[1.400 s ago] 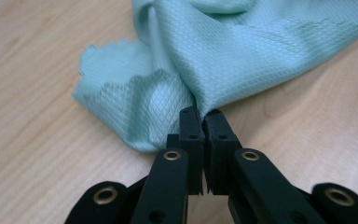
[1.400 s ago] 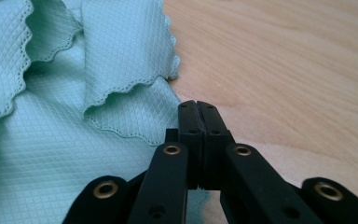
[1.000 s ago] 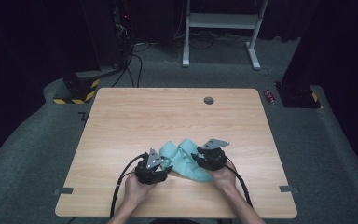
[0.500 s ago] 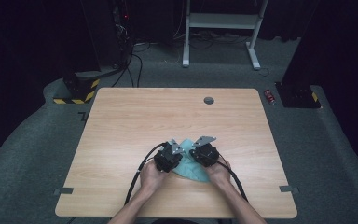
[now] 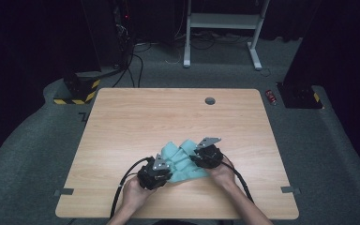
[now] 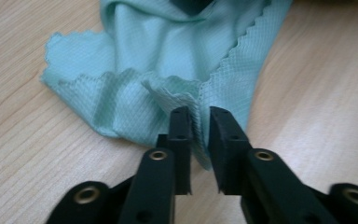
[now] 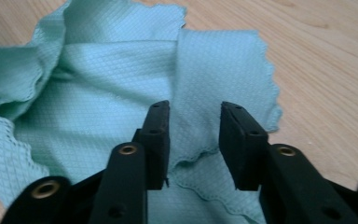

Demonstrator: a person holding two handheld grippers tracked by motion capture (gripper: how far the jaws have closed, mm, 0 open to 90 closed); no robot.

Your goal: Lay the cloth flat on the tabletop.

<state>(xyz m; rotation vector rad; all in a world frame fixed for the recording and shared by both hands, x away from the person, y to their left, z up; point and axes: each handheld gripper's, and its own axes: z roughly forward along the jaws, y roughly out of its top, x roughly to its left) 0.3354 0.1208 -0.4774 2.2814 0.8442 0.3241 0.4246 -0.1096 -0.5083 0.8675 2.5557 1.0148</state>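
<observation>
Jaws, left gripper [image 6: 199, 122]: standing a narrow gap apart, just reopened after a pinch; an upright fold of the teal microfibre cloth [image 6: 168, 60] rises between them and lies against the inner face of one pad, not squeezed; jaws, right gripper [image 7: 193, 122]: wider apart, likewise just reopened, hovering over flat cloth with a scalloped hem running beneath the gap and nothing clamped.

Item, cloth: teal, waffle-textured, zigzag-cut edges; it lies rumpled on the wooden table [image 5: 136, 122], at the near middle, between my two hands.

High view: records my left gripper [image 5: 161, 168] at the cloth's [image 5: 183, 161] near-left corner and my right gripper [image 5: 198, 157] at its right side, each with a black cable trailing back toward me; also a round grommet [image 5: 210, 101] near the table's far edge, a white desk frame [image 5: 222, 28] on the grey carpet beyond, and a small red object [image 5: 272, 97] on the floor by the table's far-right corner; jaw gaps too small to read there.

Left gripper view: supplies the fold, the weave, and bare table [image 6: 317, 93] either side.

Right gripper view: supplies layered folds bunched at the left, cloth [image 7: 112, 79] overlapping itself.
</observation>
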